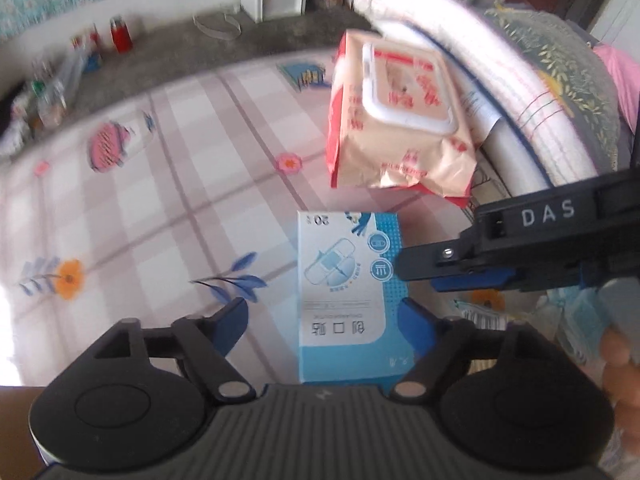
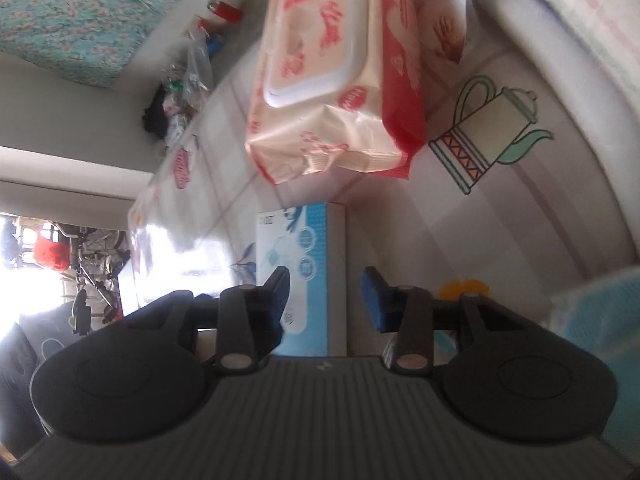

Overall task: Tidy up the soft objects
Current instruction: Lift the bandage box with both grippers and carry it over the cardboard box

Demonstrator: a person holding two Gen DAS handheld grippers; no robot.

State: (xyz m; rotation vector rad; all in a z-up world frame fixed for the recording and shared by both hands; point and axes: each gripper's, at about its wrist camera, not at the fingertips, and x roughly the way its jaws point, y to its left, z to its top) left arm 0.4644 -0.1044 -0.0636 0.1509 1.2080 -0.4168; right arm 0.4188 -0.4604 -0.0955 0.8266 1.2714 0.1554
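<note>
Checked bedsheet (image 1: 168, 208) fills the left wrist view; left claw (image 1: 324, 320) spread around a blue box (image 1: 348, 296), apparently not touching; wipes pack (image 1: 396, 120) at 12 o'clock. Right wrist view: right claw (image 2: 326, 300) spread, box (image 2: 300, 280) between, wipes (image 2: 332, 92) at 12.

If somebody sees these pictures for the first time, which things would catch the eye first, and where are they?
The eye goes first to the pink and red pack of wet wipes, lying on the checked flowered sheet against the rolled bedding. Just in front of it lies the blue and white plaster box, between the open fingers of the left gripper. The right gripper, also open, reaches toward the same box from the side.
</note>
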